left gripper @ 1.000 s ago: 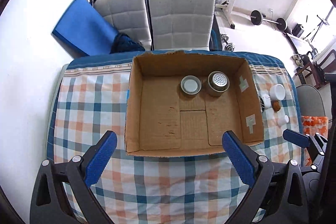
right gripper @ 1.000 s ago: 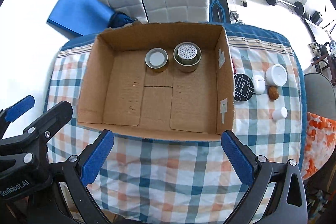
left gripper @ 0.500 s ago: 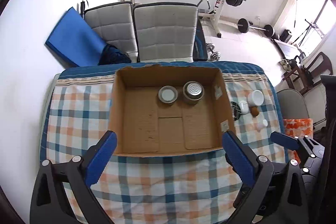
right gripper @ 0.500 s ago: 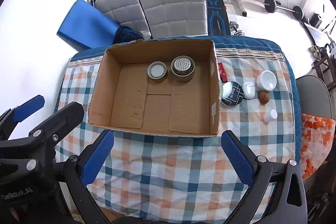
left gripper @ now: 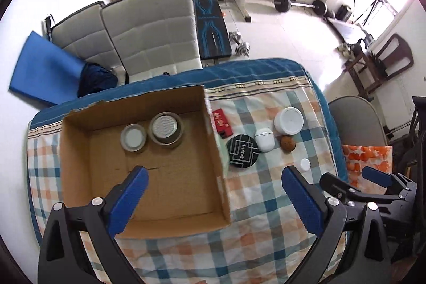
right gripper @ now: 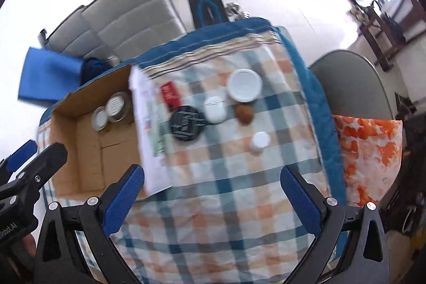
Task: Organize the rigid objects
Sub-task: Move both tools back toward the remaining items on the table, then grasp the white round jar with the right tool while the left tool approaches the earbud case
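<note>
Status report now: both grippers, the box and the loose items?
Left gripper and right gripper: jaws open, empty. Cardboard box holds two tins. Six items wait on the cloth. Nothing blocking.

R gripper [right gripper: 211, 190] agape above tablecloth [right gripper: 213, 204]

Checked tablecloth [left gripper: 261, 230], cardboard box [left gripper: 80, 177], black disc [left gripper: 242, 151]
</note>
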`<state>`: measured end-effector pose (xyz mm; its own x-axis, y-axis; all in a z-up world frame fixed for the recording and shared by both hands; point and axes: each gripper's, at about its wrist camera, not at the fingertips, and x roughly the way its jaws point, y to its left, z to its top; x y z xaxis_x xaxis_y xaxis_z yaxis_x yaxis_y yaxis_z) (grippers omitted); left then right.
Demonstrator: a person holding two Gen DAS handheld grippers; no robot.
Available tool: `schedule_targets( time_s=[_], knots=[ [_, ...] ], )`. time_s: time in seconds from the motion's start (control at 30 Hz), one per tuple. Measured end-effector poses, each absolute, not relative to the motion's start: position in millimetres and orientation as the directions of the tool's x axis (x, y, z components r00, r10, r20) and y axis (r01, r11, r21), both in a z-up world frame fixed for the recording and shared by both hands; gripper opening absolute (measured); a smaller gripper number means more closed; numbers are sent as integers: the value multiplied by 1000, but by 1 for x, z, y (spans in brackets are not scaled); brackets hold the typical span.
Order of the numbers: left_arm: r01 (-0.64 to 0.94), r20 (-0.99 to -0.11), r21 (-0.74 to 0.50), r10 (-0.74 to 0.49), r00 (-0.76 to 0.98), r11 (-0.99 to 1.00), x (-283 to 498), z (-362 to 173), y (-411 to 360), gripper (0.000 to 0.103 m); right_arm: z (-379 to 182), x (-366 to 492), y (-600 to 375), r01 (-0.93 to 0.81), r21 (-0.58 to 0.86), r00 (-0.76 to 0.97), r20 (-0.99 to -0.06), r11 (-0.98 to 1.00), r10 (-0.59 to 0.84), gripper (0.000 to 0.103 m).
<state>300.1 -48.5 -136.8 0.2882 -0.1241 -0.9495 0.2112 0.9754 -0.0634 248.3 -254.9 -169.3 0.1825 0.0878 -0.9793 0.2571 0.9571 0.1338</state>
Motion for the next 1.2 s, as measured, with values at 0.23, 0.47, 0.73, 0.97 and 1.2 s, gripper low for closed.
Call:
schedule_targets(
  time_s=[0.23, 0.47, 0.73, 0.97, 1.2],
  knots=[
    [201, -978, 58, 15, 210, 978, 355, -206, -106, 103, -250, 314, -328, 360, 170, 125, -983, 918, 133, 103],
    [185, -980, 145, 116, 159, 972, 388, -256, -123, 103, -324, 366, -329, 382, 206, 40, -978, 901, 206, 102],
    [174, -978, 196, 178, 110, 965, 403, -288, -123, 103, -385, 393, -313, 365, 138, -78, -981, 921, 178, 69],
    [186, -984, 167, 150, 100, 968, 401, -293, -133, 103, -376, 381, -328, 293, 122, -86, -984, 948, 154, 67],
    [229, -979, 185, 160, 123, 956, 383, -291, -150, 103, -368, 336, -369, 267, 104, -126, -982, 958, 142, 65]
  ],
)
